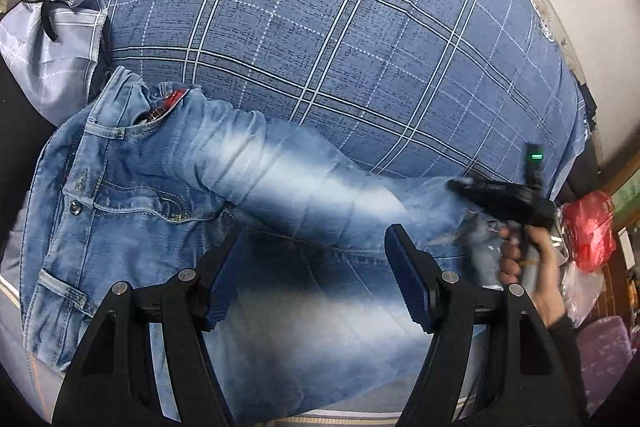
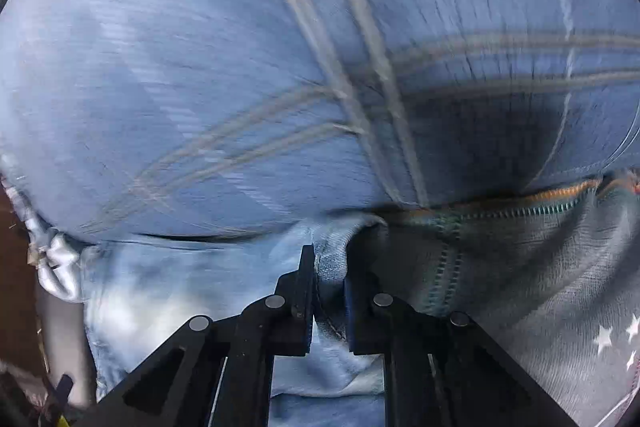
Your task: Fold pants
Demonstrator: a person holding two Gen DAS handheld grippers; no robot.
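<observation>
Light blue faded jeans [image 1: 168, 187] lie on a blue plaid bed cover [image 1: 340, 27], waistband at the left, legs running right. My left gripper [image 1: 316, 259] is open and empty, hovering over the lower leg. My right gripper [image 1: 464, 187] shows at the right, held by a hand, at the leg ends. In the right wrist view, my right gripper [image 2: 328, 267] is shut on a fold of the jeans' leg end [image 2: 332, 263], with the inside-out hem seam [image 2: 520, 211] beside it. That view is motion-blurred.
A grey-white cloth [image 1: 52, 51] and a black cable [image 1: 52, 11] lie at the bed's left edge. A red plastic bag [image 1: 588, 227] sits off the right side. The pale wall [image 1: 580, 7] borders the bed at the far right.
</observation>
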